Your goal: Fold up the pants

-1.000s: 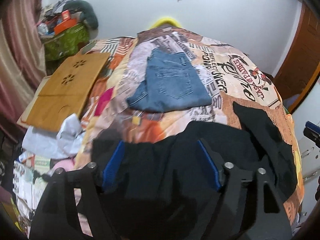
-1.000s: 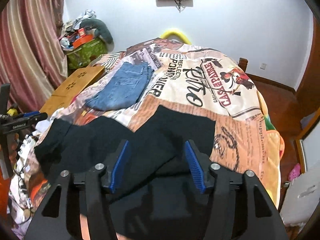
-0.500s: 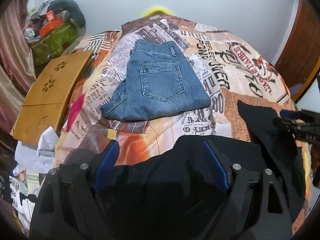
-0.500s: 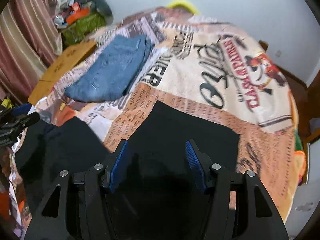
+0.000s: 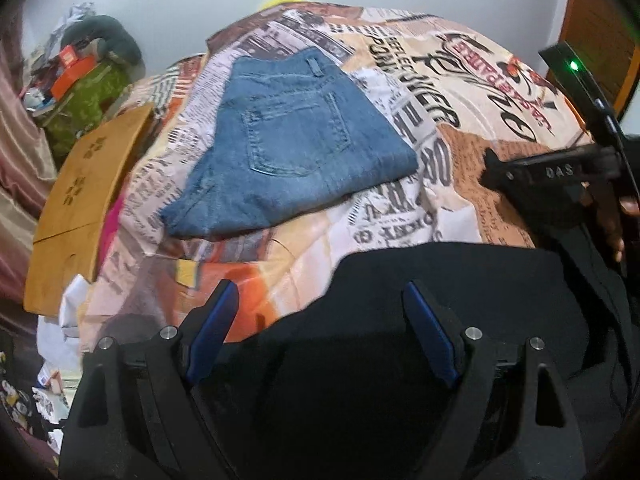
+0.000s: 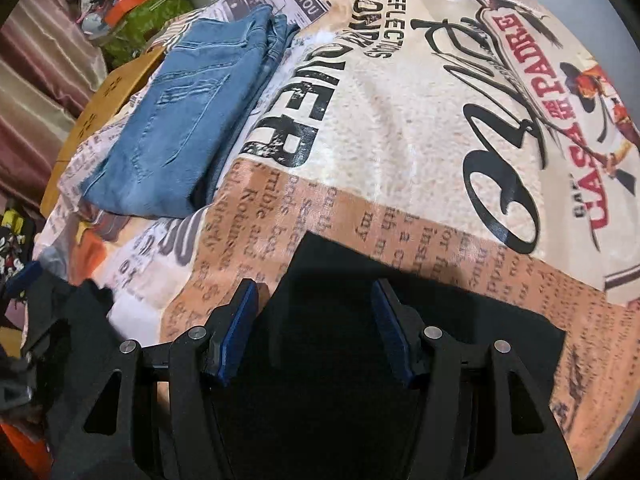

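Observation:
Black pants (image 5: pixel 440 280) lie spread across the near part of the patterned bedspread (image 5: pixel 400 208). My left gripper (image 5: pixel 320 320) hangs open just above their upper edge, its blue pads (image 5: pixel 216 328) wide apart and not touching the cloth. In the right wrist view my right gripper (image 6: pixel 316 320) is open over the squared end of a black pants leg (image 6: pixel 460 332), with nothing pinched. The right gripper (image 5: pixel 560 176) also shows at the right edge of the left wrist view, a hand behind it. The left gripper (image 6: pixel 40 320) shows at the lower left of the right wrist view.
Folded blue jeans (image 5: pixel 296 148) lie farther back on the bed (image 6: pixel 400 128). A wooden board (image 5: pixel 84 184) leans off the bed's left side, with white cloth (image 5: pixel 64 320) below it. A cluttered green box (image 5: pixel 88 92) stands at the far left by the curtain.
Both grippers have come down and forward toward the black pants, which now fill more of each view. The right gripper has entered the left wrist view. The left jaws have widened slightly.

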`<action>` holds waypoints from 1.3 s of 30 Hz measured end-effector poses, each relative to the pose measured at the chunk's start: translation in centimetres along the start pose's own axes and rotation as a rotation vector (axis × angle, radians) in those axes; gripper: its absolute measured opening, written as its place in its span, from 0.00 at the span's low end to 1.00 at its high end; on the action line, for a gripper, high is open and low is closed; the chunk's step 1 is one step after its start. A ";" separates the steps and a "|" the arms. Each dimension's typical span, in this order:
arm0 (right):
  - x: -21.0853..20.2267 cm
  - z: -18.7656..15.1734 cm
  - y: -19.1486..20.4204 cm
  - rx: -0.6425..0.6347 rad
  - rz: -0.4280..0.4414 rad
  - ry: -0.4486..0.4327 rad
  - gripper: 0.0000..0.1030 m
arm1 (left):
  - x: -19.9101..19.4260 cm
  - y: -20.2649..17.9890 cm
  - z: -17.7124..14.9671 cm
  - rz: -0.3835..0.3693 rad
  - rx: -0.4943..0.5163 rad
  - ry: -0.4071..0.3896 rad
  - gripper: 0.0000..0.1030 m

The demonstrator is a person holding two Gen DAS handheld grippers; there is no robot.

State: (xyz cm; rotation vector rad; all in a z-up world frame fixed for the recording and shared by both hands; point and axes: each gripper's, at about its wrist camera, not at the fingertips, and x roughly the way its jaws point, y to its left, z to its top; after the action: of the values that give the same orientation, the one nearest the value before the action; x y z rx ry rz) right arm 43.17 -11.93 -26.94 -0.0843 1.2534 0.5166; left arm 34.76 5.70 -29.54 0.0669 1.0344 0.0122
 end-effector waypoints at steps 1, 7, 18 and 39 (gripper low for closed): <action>-0.1 -0.1 0.0 0.001 -0.001 -0.012 0.53 | 0.2 -0.2 0.0 -0.002 0.002 0.004 0.82; -0.4 -0.5 -0.4 0.015 -0.061 -0.040 0.19 | 0.2 -0.5 0.0 -0.003 -0.013 0.015 0.82; -8.6 -2.3 -4.8 0.155 0.054 -0.170 0.10 | -3.1 -1.0 -1.6 0.006 -0.012 0.021 0.82; -29.4 -17.7 -9.2 0.201 -0.092 -0.531 0.10 | -6.3 -8.5 -6.4 -0.036 0.104 0.097 0.86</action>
State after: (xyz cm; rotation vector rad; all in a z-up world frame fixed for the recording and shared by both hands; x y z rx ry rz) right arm 25.10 -35.66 -7.61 0.1564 0.7707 0.3023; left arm 25.81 -2.69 -27.89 0.1435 1.1329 -0.0714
